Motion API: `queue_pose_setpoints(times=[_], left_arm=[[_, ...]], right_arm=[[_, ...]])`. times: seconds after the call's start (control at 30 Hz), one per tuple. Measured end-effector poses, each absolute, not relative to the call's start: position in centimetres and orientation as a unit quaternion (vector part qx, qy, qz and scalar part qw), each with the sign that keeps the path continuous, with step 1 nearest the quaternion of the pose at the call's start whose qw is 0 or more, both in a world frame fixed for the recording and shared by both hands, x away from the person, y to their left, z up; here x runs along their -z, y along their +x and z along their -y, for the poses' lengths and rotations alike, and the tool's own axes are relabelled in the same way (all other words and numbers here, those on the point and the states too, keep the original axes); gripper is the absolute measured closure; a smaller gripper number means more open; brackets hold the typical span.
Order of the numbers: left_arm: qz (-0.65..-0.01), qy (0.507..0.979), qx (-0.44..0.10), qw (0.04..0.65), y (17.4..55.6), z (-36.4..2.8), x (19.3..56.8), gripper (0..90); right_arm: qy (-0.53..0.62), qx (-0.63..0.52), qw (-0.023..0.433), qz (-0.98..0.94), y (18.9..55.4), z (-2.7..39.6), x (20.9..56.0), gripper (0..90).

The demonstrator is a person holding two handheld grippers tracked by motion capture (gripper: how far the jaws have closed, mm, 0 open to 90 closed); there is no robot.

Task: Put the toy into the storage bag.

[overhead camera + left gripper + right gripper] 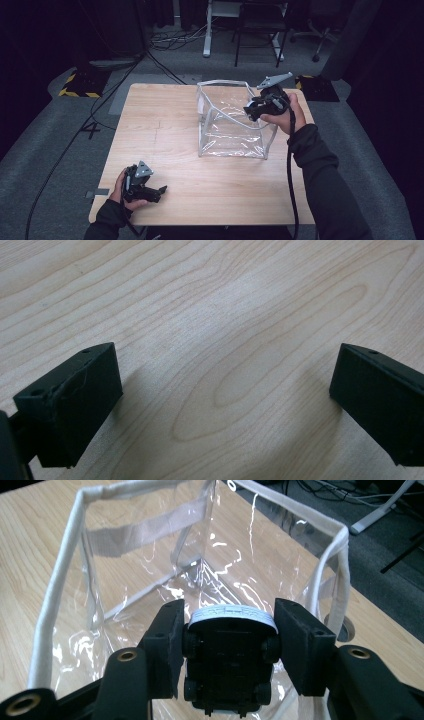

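We are holding a toy car (230, 662) clamped underside-up in the right gripper (227, 645) above the clear plastic bag (65, 595), ready to drop it in, while keeping the left gripper (225, 405) wide open and empty near the wooden table (225, 305)

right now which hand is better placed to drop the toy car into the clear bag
Right. The right gripper is shut on the toy car and hangs above the open mouth of the clear bag. The left gripper is open, holds nothing, and rests low at the table's near left corner, away from the bag.
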State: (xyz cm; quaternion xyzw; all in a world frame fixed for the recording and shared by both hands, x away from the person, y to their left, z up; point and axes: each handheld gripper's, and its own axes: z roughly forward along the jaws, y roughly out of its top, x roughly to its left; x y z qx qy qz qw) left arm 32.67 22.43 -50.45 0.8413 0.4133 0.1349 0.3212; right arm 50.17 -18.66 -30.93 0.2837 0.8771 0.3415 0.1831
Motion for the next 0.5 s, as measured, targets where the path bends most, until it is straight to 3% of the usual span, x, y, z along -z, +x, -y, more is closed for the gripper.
queue_pose_setpoints(times=[0.5], left_arm=[[-0.414, 0.841, -0.135, 0.320, 32.6, -22.4, 50.4, 0.7]], right_arm=[[0.289, -0.304, 0.166, -0.892, 50.1, 20.0, 31.2, 48.4]])
